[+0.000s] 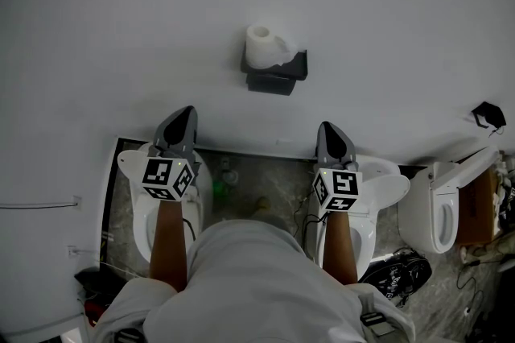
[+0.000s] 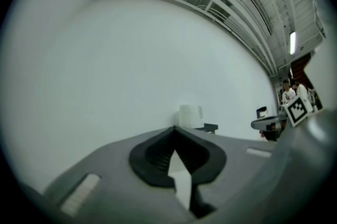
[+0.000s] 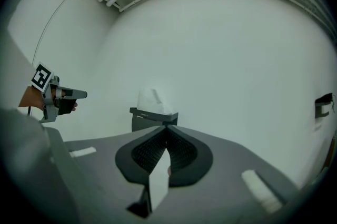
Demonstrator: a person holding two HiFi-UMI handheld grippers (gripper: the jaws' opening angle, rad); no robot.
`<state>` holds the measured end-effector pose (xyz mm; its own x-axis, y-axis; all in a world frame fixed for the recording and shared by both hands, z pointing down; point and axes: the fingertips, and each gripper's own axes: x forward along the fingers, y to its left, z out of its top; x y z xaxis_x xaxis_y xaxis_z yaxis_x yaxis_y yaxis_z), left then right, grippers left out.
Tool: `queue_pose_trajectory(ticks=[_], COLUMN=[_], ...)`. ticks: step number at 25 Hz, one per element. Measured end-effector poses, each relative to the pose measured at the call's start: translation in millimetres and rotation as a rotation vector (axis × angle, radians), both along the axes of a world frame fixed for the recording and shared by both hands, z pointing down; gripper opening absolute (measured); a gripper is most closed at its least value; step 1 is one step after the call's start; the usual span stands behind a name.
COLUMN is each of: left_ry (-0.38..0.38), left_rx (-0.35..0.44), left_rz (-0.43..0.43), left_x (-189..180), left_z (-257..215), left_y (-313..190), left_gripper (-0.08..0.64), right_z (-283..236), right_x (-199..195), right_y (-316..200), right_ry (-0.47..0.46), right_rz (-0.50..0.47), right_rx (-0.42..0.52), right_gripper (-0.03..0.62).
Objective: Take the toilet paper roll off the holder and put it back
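White wall (image 1: pixel 121 11), toilet paper roll (image 1: pixel 264 45) on holder (image 1: pixel 279 76)

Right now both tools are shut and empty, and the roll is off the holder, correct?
No: the toilet paper roll sits on the holder, as the head view shows. The left tool and right tool are shut and empty.

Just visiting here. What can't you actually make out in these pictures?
- How the white toilet paper roll is mounted: hidden by the roll and the dark wall-mounted holder, all views.
- Small black wall fitting: too small to identify, head view.
- Grey floor: partly covered by the person's pale shirt, head view.
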<state>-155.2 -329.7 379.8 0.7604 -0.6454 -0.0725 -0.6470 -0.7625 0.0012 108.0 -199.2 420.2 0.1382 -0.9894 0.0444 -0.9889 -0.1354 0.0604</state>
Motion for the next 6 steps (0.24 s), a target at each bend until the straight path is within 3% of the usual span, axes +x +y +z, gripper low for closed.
queue_pose_trajectory(ticks=[6], left_ry=[-0.002], left_rx=[0.000], left_rz=[0.005], left_x=[0.7], left_z=[-0.5], left_y=[-2.8], left_gripper=[-0.002], right_z=[1.5], right_x=[-1.3], right_y=[-3.8], right_ry=[-0.003], right_rz=[-0.004], right_rx=[-0.005], right_gripper=[0.000])
